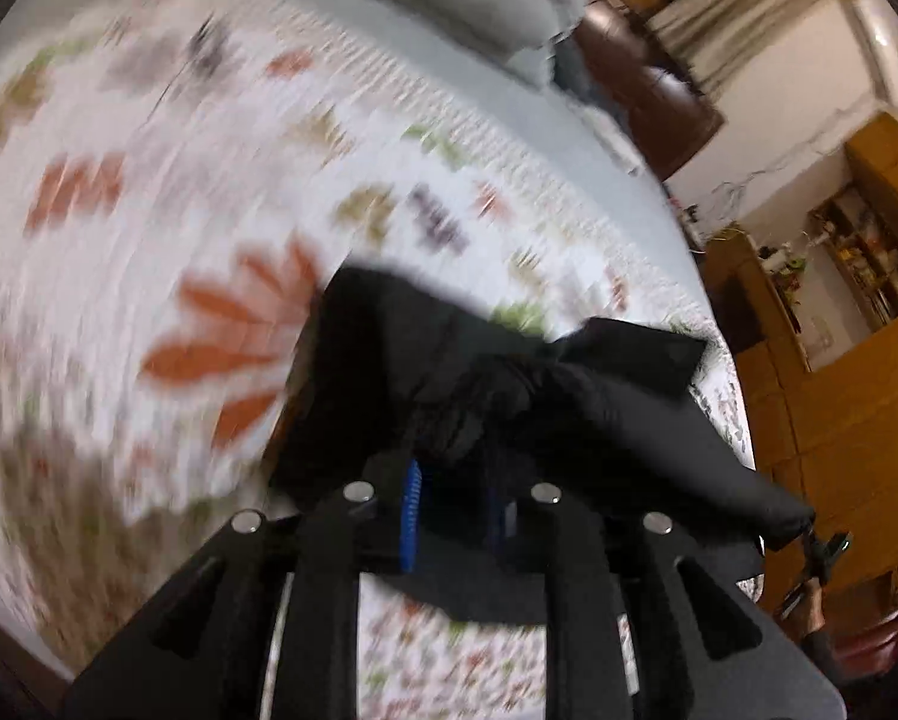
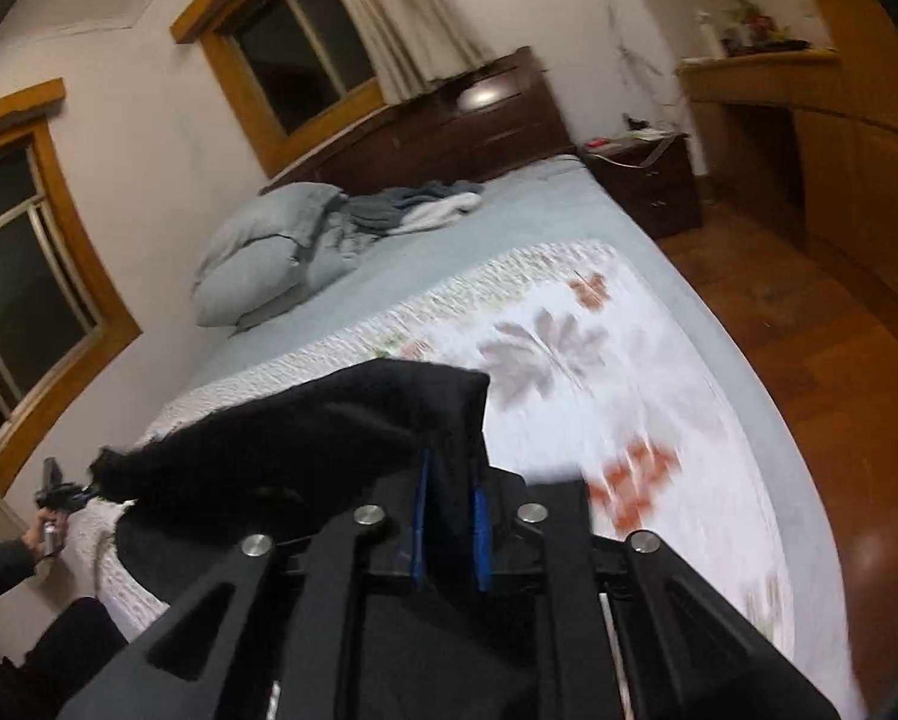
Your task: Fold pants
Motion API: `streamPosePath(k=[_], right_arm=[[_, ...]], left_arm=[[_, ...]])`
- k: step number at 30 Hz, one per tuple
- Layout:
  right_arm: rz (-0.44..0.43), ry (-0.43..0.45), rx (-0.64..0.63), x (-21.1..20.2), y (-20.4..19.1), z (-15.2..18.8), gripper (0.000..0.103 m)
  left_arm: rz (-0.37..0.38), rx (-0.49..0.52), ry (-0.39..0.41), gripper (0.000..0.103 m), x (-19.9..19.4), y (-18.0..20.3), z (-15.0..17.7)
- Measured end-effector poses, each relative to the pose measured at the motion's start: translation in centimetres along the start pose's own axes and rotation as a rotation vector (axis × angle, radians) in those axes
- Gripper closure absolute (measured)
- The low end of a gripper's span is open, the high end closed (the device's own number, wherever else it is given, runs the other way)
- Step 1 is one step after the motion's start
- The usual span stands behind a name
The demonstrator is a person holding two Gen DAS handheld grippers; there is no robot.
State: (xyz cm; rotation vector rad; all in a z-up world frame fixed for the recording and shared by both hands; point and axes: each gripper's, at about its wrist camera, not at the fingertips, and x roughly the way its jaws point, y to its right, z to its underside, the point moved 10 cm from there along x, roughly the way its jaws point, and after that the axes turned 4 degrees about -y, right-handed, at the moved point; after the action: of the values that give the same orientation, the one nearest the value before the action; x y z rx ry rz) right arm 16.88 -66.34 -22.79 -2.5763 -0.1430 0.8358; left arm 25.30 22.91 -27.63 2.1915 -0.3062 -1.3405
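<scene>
Pants (image 1: 508,372), black, hung bunched between both tools above the bed, over the floral quilt (image 1: 167,228). From the left wrist view we saw the quilt badly blurred on the left, orange and grey leaf prints smeared. Left tool (image 1: 449,516) sat low in the middle, its blue pads (image 1: 411,516) pinching a fold of the black cloth, which spilled up and to the right. Far right of that view, the other tool and the hand (image 1: 811,594) holding it were just visible at the end of the stretched fabric, with wooden cabinets (image 1: 838,396) behind.

Right wrist view: on the far left we saw a hand (image 2: 44,531) with the left tool at the fabric's far end, windows (image 2: 35,276) on the wall above. Middle, right tool (image 2: 451,519) had blue pads set a little apart with black cloth pinched between them. Pillows (image 2: 263,252) lay at the head of the bed (image 2: 508,210). Right side showed the nightstand (image 2: 646,180) and wood floor (image 2: 808,330).
</scene>
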Motion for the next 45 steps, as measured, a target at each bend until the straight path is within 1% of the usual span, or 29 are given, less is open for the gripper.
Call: streamPosePath(k=[1, 3, 4, 5, 7, 8, 9, 11, 14, 16, 18, 19, 20, 21, 22, 23, 24, 26, 28, 31, 33, 34, 35, 36, 37, 40, 41, 42, 45], right_arm=[[0.037, -0.006, 0.036, -0.3, 0.9, 2.0, 0.06], [0.077, -0.019, 0.112, -0.9, 2.2, 5.1, 0.021], [0.083, -0.041, 0.164, -1.0, 2.7, 6.9, 0.017], [0.08, -0.068, 0.205, -1.2, 3.0, 8.4, 0.015], [0.053, -0.067, 0.293, -2.2, 3.3, 10.2, 0.015], [0.016, -0.045, 0.378, -3.2, 3.3, 10.9, 0.012], [-0.027, -0.026, 0.462, -3.9, 3.2, 11.4, 0.003], [-0.16, -0.024, 0.601, -3.8, 2.4, 11.7, 0.003], [-0.212, -0.003, 0.679, -3.0, 1.9, 10.5, 0.003], [-0.267, 0.008, 0.708, -1.9, 0.7, 8.9, 0.003], [-0.218, 0.006, 0.696, -0.6, 0.5, 7.7, 0.003], [-0.17, 0.015, 0.691, 0.3, 0.9, 7.1, 0.003], [-0.141, 0.015, 0.672, 0.8, 0.9, 6.6, 0.013], [-0.097, -0.002, 0.62, 1.7, 0.7, 5.7, 0.029], [-0.098, 0.0, 0.582, 2.1, 0.2, 4.8, 0.035], [-0.119, 0.026, 0.511, 2.0, -1.4, 2.6, 0.056], [-0.15, 0.055, 0.467, 1.4, -2.6, 1.3, 0.072], [-0.171, 0.102, 0.418, 0.1, -3.9, 0.2, 0.073], [-0.136, 0.08, 0.476, 0.6, -1.9, 1.7, 0.073], [-0.051, -0.01, 0.61, 2.3, 2.8, 7.5, 0.073], [-0.002, -0.065, 0.668, 3.0, 5.2, 10.5, 0.066], [-0.018, -0.054, 0.679, 2.8, 5.4, 10.7, 0.064], [-0.027, -0.017, 0.705, 1.9, 5.7, 10.7, 0.055], [-0.006, 0.006, 0.723, 1.1, 5.9, 10.8, 0.029], [0.02, 0.032, 0.743, 0.0, 5.9, 11.0, 0.019], [-0.018, 0.074, 0.747, -1.3, 3.8, 12.2, 0.011], [-0.041, 0.07, 0.752, -1.2, 3.3, 12.9, 0.01], [-0.055, 0.052, 0.751, -0.5, 2.9, 13.3, 0.01], [-0.055, 0.072, 0.776, 0.6, 3.2, 13.1, 0.01]], left_arm=[[-0.022, -0.007, -0.02, 0.084, 0.5, -0.7, 0.8], [-0.057, -0.041, -0.098, 0.086, 2.0, -2.5, 3.0], [-0.111, -0.054, -0.13, 0.081, 2.4, -3.8, 4.1], [-0.14, -0.07, -0.147, 0.068, 2.3, -4.7, 4.8], [-0.164, -0.118, -0.124, 0.06, 0.7, -5.8, 5.0], [-0.229, -0.131, -0.087, 0.039, -0.8, -6.3, 4.8], [-0.293, -0.127, -0.031, 0.023, -2.5, -6.3, 4.2], [-0.33, -0.047, 0.031, 0.023, -4.5, -3.9, 3.3], [-0.262, 0.099, 0.078, 0.017, -4.9, 3.0, 2.1], [-0.258, 0.226, 0.043, 0.015, -2.6, 7.1, 1.8], [-0.263, 0.327, -0.039, 0.013, 1.9, 9.1, 2.2], [-0.292, 0.333, -0.097, 0.013, 3.9, 8.6, 2.7], [-0.328, 0.322, -0.174, 0.018, 6.3, 7.3, 3.3], [-0.36, 0.297, -0.224, 0.023, 7.9, 5.9, 3.9], [-0.373, 0.273, -0.257, 0.022, 9.2, 4.7, 4.6], [-0.362, 0.265, -0.262, 0.021, 9.6, 4.1, 4.8], [-0.357, 0.253, -0.263, 0.021, 9.7, 3.9, 4.9], [-0.386, 0.26, -0.283, 0.021, 9.7, 3.6, 5.0], [-0.448, 0.317, -0.308, 0.021, 9.7, 3.7, 5.4], [-0.486, 0.323, -0.334, 0.023, 9.4, 3.2, 5.3], [-0.502, 0.324, -0.354, 0.027, 9.4, 2.9, 5.0], [-0.505, 0.323, -0.367, 0.028, 9.4, 2.8, 4.8], [-0.506, 0.31, -0.374, 0.033, 9.2, 2.6, 4.6], [-0.504, 0.284, -0.376, 0.037, 9.0, 2.4, 4.3], [-0.493, 0.275, -0.377, 0.037, 8.9, 2.4, 4.0], [-0.449, 0.306, -0.361, 0.024, 8.8, 2.9, 4.1], [-0.435, 0.322, -0.354, 0.011, 8.6, 3.2, 4.4], [-0.435, 0.347, -0.344, 0.006, 8.6, 3.5, 4.7], [-0.459, 0.411, -0.317, 0.005, 8.5, 4.7, 5.4]])
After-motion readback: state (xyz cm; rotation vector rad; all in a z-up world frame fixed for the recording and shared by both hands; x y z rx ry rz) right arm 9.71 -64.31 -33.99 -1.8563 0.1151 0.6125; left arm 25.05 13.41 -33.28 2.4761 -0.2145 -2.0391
